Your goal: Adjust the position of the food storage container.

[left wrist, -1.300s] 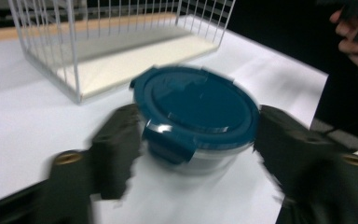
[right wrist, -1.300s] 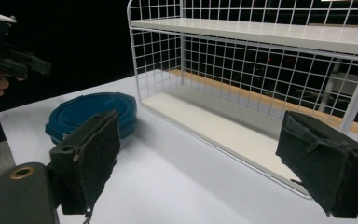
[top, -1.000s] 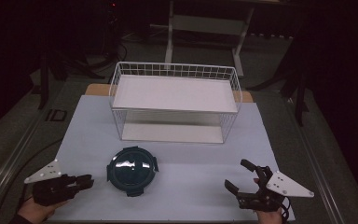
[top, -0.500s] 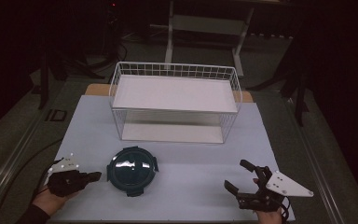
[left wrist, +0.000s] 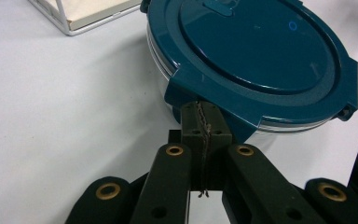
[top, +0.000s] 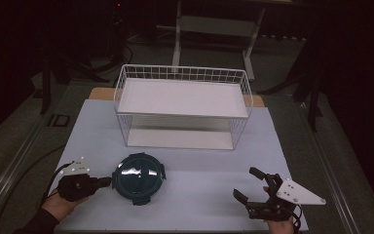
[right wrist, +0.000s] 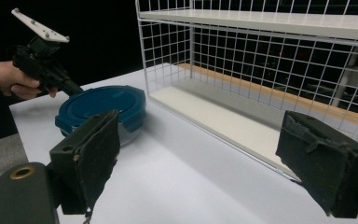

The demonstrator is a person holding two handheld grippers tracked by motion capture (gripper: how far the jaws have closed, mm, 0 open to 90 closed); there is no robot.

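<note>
A round container with a dark teal clip-on lid (top: pixel 139 178) sits on the white table cover near the front left. My left gripper (top: pixel 107 182) lies just left of it, held by a hand. In the left gripper view the container (left wrist: pixel 256 51) is close up and my left gripper (left wrist: pixel 200 116) is shut, pad against pad, with its tips at the lid's near latch tab. My right gripper (top: pixel 246 183) rests at the front right, open, with nothing between its pads (right wrist: pixel 88 158). The right gripper view has the container (right wrist: pixel 102 109) and the left gripper (right wrist: pixel 46 65) farther off.
A white wire rack (top: pixel 182 105) with an upper shelf and a lower board stands across the back of the table cover (top: pixel 199 161). In the right gripper view the rack (right wrist: pixel 261 70) rises close ahead. Dark floor and stands surround the table.
My left gripper has moved right and forward from the front left corner until its tips reach the container's lid. The right gripper has stayed put and open.
</note>
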